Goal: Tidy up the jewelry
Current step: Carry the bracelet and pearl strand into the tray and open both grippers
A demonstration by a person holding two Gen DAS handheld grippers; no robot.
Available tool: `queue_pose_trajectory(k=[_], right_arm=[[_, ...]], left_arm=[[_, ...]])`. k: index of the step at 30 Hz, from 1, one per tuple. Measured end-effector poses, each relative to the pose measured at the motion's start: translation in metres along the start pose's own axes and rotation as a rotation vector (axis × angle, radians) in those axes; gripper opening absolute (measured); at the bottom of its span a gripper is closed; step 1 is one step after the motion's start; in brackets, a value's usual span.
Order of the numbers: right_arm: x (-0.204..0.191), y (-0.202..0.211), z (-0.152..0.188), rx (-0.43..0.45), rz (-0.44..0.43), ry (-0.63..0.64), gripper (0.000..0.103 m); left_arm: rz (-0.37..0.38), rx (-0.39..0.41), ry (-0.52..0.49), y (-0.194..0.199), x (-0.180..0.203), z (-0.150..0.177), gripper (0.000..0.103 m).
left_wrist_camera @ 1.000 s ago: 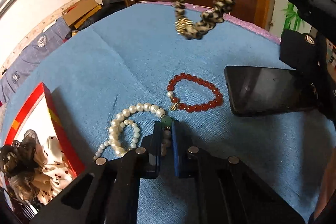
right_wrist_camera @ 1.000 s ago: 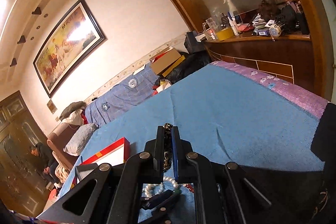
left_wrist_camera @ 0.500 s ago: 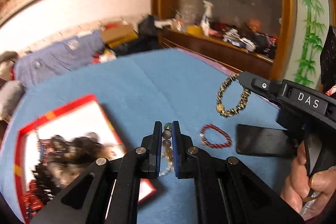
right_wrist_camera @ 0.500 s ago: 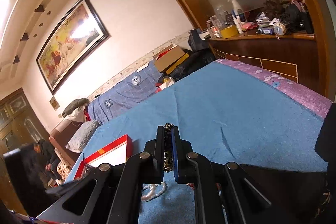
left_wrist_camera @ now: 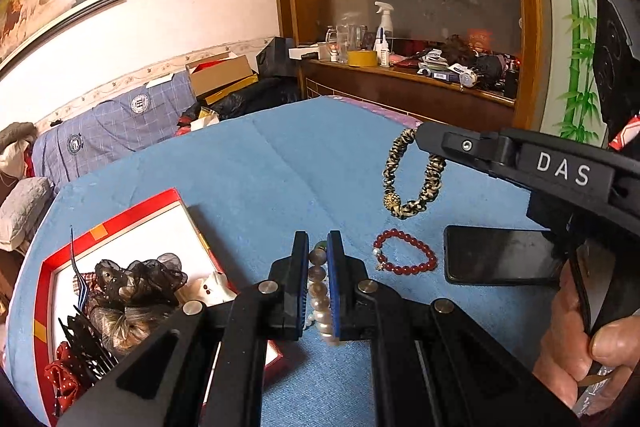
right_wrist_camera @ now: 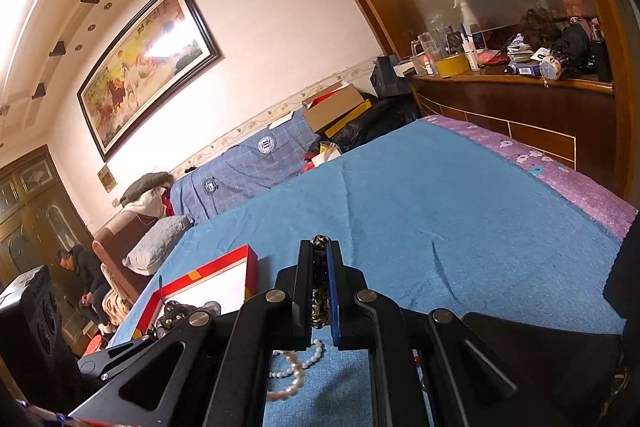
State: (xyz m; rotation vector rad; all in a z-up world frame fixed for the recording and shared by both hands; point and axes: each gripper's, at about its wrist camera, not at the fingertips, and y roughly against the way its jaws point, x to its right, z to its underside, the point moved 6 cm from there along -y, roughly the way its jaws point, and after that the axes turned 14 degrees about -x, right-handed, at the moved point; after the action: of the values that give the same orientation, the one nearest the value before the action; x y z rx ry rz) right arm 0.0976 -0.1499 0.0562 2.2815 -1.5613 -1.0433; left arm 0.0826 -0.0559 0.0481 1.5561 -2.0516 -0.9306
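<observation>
My left gripper (left_wrist_camera: pixel 319 247) is shut on a pearl necklace (left_wrist_camera: pixel 320 301) with a green bead at its top, and the strand hangs above the blue cloth. To its right, my right gripper (left_wrist_camera: pixel 418 135) is shut on a leopard-print bracelet (left_wrist_camera: pixel 412 187) that dangles in the air. In the right wrist view that bracelet (right_wrist_camera: pixel 320 291) sits between the right gripper's (right_wrist_camera: pixel 320 247) pads, and the hanging pearls (right_wrist_camera: pixel 294 367) show below. A red bead bracelet (left_wrist_camera: pixel 404 257) lies on the cloth. The red-rimmed box (left_wrist_camera: pixel 120 227) stands at the left with hair accessories inside.
A black phone (left_wrist_camera: pixel 496 261) lies on the cloth right of the red bracelet. A wooden sideboard (left_wrist_camera: pixel 400 87) with bottles runs behind the table. A hand (left_wrist_camera: pixel 580 347) grips the right tool at the lower right. A person (right_wrist_camera: pixel 86 271) sits far left.
My left gripper rose from the cloth with the pearl necklace and swung so the box came into view. The right gripper kept still with the leopard bracelet.
</observation>
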Motion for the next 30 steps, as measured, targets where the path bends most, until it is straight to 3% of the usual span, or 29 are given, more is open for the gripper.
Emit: queue_pose_trajectory(k=[21,30], right_arm=[[-0.007,-0.001,0.001,-0.003,-0.003,0.025,0.006],[-0.023,-0.012,0.006,-0.035,-0.027,0.054,0.006]], left_arm=[[0.012,0.020,0.033,0.010,-0.011,-0.003,0.008],[-0.020,0.062,0.137,0.038,-0.069,-0.004,0.008]])
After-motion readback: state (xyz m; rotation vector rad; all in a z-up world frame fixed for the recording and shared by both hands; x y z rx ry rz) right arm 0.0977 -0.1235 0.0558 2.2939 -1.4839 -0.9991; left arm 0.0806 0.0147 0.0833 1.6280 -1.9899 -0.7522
